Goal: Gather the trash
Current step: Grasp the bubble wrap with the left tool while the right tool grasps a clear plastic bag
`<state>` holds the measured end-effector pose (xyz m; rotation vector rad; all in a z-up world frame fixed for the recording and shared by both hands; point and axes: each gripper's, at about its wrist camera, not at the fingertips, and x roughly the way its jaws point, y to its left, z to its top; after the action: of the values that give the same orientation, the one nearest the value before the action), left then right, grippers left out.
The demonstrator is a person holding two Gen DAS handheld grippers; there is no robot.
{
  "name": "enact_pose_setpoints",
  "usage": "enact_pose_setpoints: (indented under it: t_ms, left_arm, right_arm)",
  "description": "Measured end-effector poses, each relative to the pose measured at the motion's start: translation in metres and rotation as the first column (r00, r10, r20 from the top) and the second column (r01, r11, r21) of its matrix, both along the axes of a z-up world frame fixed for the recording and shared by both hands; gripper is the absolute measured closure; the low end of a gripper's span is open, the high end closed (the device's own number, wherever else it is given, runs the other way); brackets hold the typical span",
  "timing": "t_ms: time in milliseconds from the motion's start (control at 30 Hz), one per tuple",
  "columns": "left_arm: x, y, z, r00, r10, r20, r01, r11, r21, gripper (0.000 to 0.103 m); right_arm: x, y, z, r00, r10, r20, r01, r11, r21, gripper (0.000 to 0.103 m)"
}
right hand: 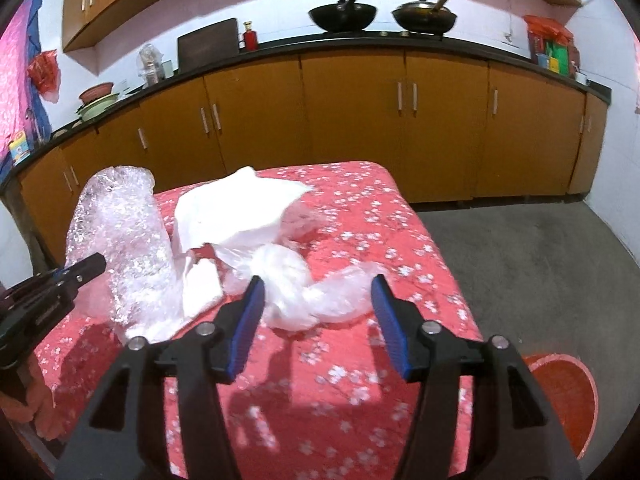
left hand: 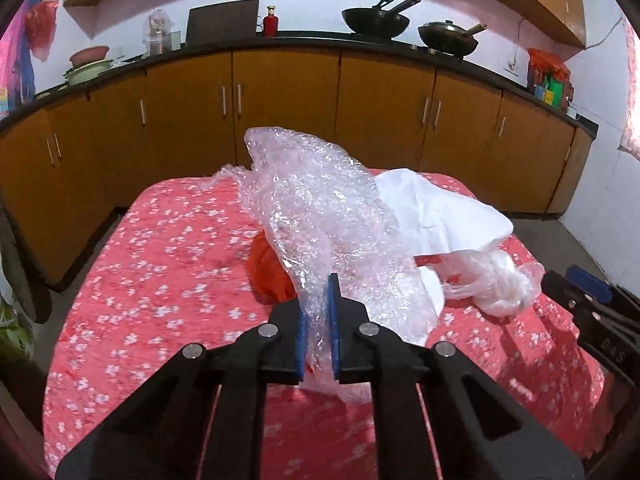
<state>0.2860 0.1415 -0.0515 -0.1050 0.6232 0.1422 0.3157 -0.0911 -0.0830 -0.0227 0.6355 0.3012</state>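
Observation:
My left gripper (left hand: 319, 292) is shut on a sheet of clear bubble wrap (left hand: 320, 208) and holds it up above the table; the wrap also shows in the right wrist view (right hand: 120, 236). Under it lies a red plastic scrap (left hand: 268, 276). White crumpled paper (left hand: 440, 212) and a clear plastic bag (left hand: 496, 284) lie to its right. My right gripper (right hand: 318, 284) is open, its fingers on either side of the clear plastic bag (right hand: 316, 296), just before it. The white paper (right hand: 236, 212) lies behind the bag. The left gripper appears at the left edge (right hand: 84, 270).
The table has a red floral cloth (left hand: 160, 280). An orange bin (right hand: 560, 392) stands on the floor at the table's right. Brown cabinets (left hand: 280, 100) with a black counter run behind, bearing pans (left hand: 376, 20) and bowls.

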Motion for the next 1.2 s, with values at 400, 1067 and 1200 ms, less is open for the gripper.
enact_pose_setpoints:
  t_ms: [400, 1067, 1200]
  left_arm:
    - [-0.003, 0.007, -0.002, 1.0, -0.01, -0.017, 0.01, 1.0, 0.004, 0.094]
    - [-0.026, -0.006, 0.012, 0.999, -0.052, -0.006, 0.052, 0.999, 0.01, 0.094]
    - [-0.033, -0.013, 0.021, 0.998, -0.066, 0.012, 0.065, 0.998, 0.022, 0.094]
  right_arm:
    - [0.028, 0.038, -0.017, 0.997, 0.003, -0.081, -0.015, 0.987, -0.16, 0.045]
    - [-0.035, -0.001, 0.004, 0.992, 0.107, -0.068, -0.111, 0.991, -0.072, 0.082]
    - [-0.047, -0.009, 0.017, 0.996, 0.088, -0.022, -0.09, 0.994, -0.067, 0.082]
